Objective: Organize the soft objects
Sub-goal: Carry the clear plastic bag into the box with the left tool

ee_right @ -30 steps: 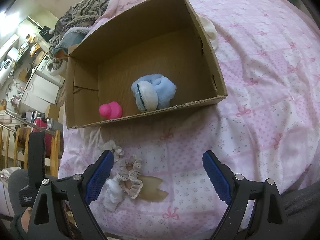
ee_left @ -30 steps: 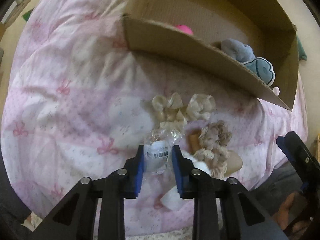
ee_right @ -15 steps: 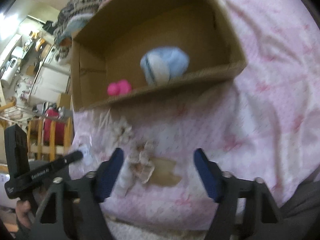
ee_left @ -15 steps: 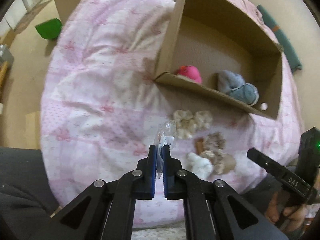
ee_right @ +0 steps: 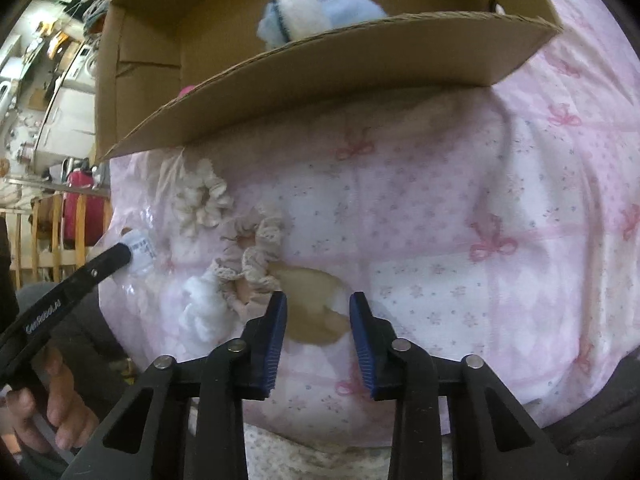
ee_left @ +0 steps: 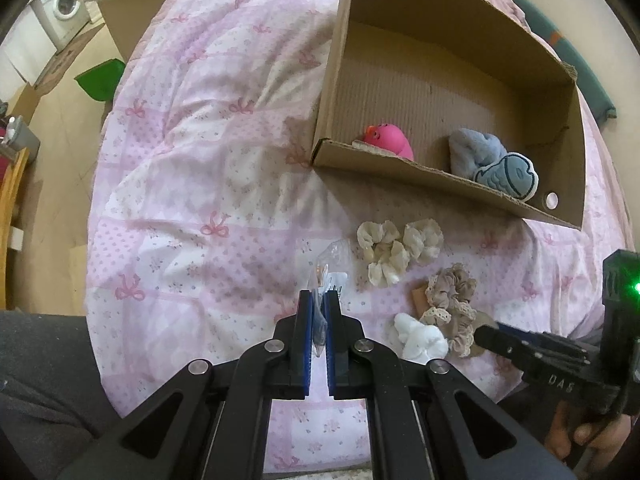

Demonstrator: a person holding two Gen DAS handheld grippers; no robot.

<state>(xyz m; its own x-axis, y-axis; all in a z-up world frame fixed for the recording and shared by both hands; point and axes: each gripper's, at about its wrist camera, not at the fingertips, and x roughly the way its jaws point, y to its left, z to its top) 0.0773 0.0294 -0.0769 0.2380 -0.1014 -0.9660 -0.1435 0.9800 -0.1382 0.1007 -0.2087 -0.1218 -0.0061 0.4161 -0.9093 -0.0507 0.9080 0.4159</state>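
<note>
The left gripper [ee_left: 319,320] pinches one clear bag [ee_left: 328,276] above the bed [ee_left: 200,160]. The right gripper [ee_right: 318,320], fingers spread, hovers over a tan patch [ee_right: 316,304]. Three scrunchies lie near the bed's front edge: cream [ee_left: 394,250], beige [ee_left: 450,296], white [ee_left: 420,340]. The box [ee_left: 440,176] holds two toys: pink [ee_left: 386,138], blue [ee_left: 490,160].

A bed [ee_left: 208,152] covered by a pink quilt with bow prints is seen filling most of both views. To its left, a beige floor [ee_left: 60,120] is shown, on which a green bin [ee_left: 100,84] is set near the bed. A washing machine [ee_left: 64,4] is placed at the far left, by a cardboard carton [ee_left: 128,16]. A wooden rail [ee_right: 44,236] and a red bag [ee_right: 80,208] are seen at the left in the right wrist view. A dark green cushion [ee_left: 568,60] is laid at the far right.
</note>
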